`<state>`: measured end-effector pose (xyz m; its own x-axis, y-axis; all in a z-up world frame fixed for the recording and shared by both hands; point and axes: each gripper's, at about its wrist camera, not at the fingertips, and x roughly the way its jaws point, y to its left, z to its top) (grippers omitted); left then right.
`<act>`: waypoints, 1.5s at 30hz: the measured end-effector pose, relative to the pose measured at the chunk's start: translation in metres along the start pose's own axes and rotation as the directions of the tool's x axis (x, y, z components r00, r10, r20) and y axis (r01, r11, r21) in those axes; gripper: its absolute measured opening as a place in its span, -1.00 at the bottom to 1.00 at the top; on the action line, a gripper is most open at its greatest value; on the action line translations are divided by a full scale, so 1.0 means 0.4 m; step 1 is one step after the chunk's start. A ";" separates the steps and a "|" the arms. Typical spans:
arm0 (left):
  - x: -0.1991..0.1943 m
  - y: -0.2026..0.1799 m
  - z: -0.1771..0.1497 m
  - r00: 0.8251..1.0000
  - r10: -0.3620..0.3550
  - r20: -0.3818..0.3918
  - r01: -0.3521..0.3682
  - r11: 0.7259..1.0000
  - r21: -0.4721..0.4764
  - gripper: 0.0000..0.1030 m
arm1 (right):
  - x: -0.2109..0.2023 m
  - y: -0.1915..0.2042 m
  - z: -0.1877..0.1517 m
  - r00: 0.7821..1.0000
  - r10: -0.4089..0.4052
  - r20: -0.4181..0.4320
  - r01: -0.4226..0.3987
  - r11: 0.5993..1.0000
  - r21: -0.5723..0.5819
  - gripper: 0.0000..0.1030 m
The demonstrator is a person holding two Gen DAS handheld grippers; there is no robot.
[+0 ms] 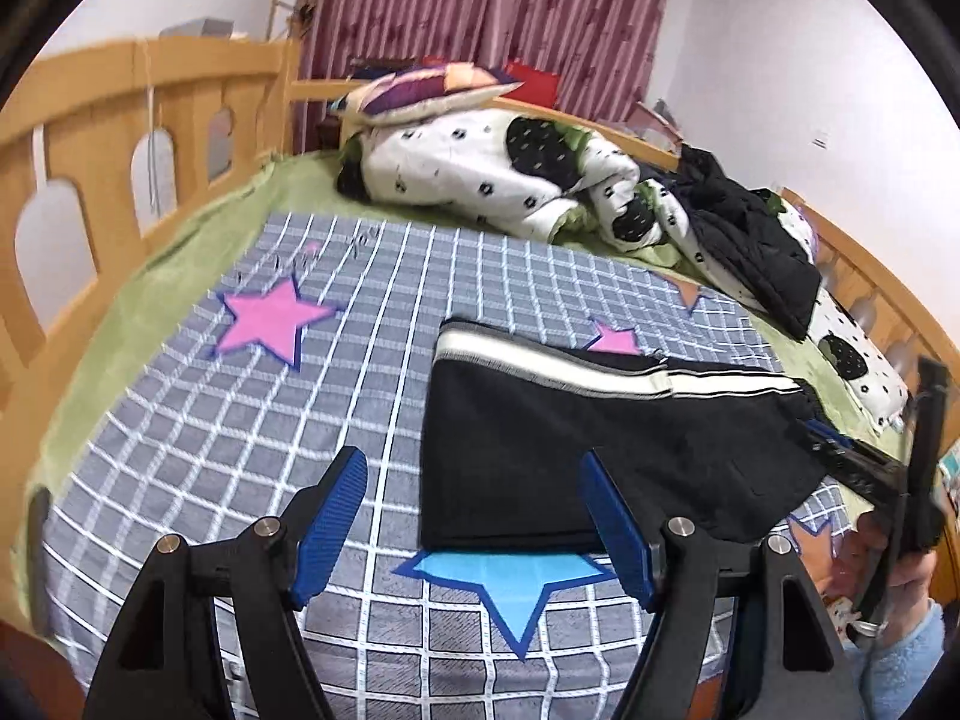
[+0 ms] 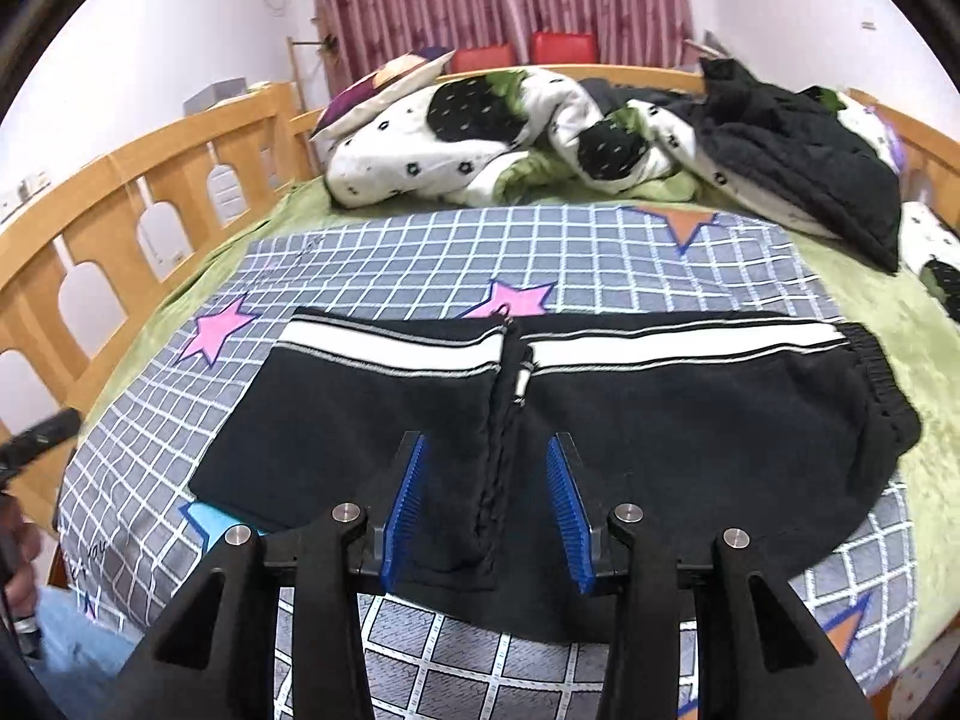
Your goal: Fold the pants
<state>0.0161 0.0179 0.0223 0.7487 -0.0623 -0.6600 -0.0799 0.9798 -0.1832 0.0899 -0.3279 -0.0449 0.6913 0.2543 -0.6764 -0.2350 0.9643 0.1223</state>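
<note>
Black pants (image 2: 660, 414) with a white side stripe lie folded flat on a grey checked sheet (image 2: 420, 240) with stars. They also show in the left wrist view (image 1: 570, 438). My left gripper (image 1: 474, 480) is open and empty, at the pants' near left corner, its right finger (image 1: 612, 516) over the fabric edge. My right gripper (image 2: 489, 468) is open and empty, above the near edge of the pants, straddling the ridge of the folded-over leg end. The right gripper also shows at the right edge of the left wrist view (image 1: 900, 480).
A rumpled white, black and green quilt (image 2: 510, 132), a pillow (image 2: 384, 90) and a black jacket (image 2: 810, 168) lie at the far end of the bed. A wooden rail (image 2: 120, 210) runs along the left side, another rail (image 1: 870, 276) along the right.
</note>
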 end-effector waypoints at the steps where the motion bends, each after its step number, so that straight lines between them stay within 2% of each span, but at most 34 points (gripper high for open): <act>1: -0.021 -0.004 0.017 1.000 -0.003 0.008 0.003 1.000 0.005 0.39 | -0.009 0.008 0.004 1.000 -0.020 0.010 0.020 1.000 -0.004 -0.20; 4: -0.076 -0.016 0.071 0.999 -0.008 0.031 0.007 0.999 0.038 0.39 | -0.035 0.029 0.014 0.996 -0.058 0.063 0.059 0.998 -0.010 -0.20; 6: -0.114 -0.027 0.100 0.998 -0.038 0.051 0.035 0.998 0.060 0.39 | -0.048 0.048 0.024 0.993 -0.068 0.091 0.070 0.997 -0.013 -0.20; 9: -0.132 -0.047 0.120 0.995 -0.080 0.064 0.074 0.992 0.099 0.39 | -0.050 0.077 0.046 0.998 -0.004 0.064 0.005 1.000 -0.008 -0.20; 12: -0.101 -0.067 0.105 0.994 -0.055 0.098 0.041 0.990 0.131 0.39 | -0.047 0.109 0.058 0.999 -0.002 0.052 0.003 1.000 -0.028 -0.20; 14: -0.056 -0.068 0.091 0.993 -0.052 0.102 0.040 0.992 0.119 0.39 | -0.040 0.126 0.063 0.999 0.020 0.035 -0.019 0.999 -0.030 -0.20; 16: -0.007 -0.061 0.081 0.995 -0.070 0.070 0.063 0.994 0.089 0.39 | -0.031 0.136 0.066 1.000 0.013 0.018 -0.012 0.999 -0.036 -0.20; 17: 0.036 -0.056 0.076 0.996 -0.079 0.027 0.077 0.995 0.071 0.39 | -0.029 0.137 0.065 1.000 0.018 0.013 -0.018 0.999 -0.038 -0.20; 19: 0.087 -0.058 0.075 0.998 -0.048 -0.036 0.051 0.996 0.067 0.39 | -0.023 0.136 0.062 1.000 0.011 0.006 -0.011 0.999 -0.043 -0.20; 22: 0.145 -0.059 0.067 0.998 -0.025 -0.064 0.030 0.997 0.073 0.39 | -0.013 0.124 0.053 1.000 -0.021 0.010 0.022 0.998 -0.059 -0.20; 24: 0.178 -0.056 0.065 0.996 0.025 -0.090 -0.019 0.997 0.068 0.38 | 0.003 0.110 0.051 1.000 -0.020 -0.011 0.019 0.998 -0.060 -0.20; 29: 0.201 -0.041 0.080 0.997 0.036 -0.063 -0.036 0.999 -0.008 0.37 | 0.070 0.057 0.054 0.993 0.039 -0.113 -0.035 0.999 0.035 -0.20; 33: 0.213 -0.045 0.085 0.998 0.032 -0.054 -0.033 0.999 -0.012 0.37 | 0.109 0.041 0.059 0.990 -0.003 -0.141 0.010 0.998 0.055 -0.21; 36: 0.226 -0.059 0.085 0.997 0.070 -0.045 -0.069 0.997 0.017 0.37 | 0.127 0.026 0.064 0.988 -0.003 -0.154 0.016 0.996 0.084 -0.21; 41: 0.251 -0.077 0.107 0.992 0.109 -0.062 -0.105 0.993 0.057 0.37 | 0.122 0.018 0.078 0.990 -0.045 -0.133 0.059 0.992 0.108 -0.21; 45: 0.222 -0.066 0.141 0.998 0.035 -0.047 -0.036 0.999 -0.006 0.37 | 0.083 0.019 0.117 0.997 0.010 -0.082 0.002 0.988 0.153 -0.20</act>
<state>0.1217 -0.0029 0.0095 0.7139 -0.0366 -0.6993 -0.1101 0.9803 -0.1637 0.1431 -0.3088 -0.0326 0.6309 0.2571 -0.7321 -0.1261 0.9649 0.2302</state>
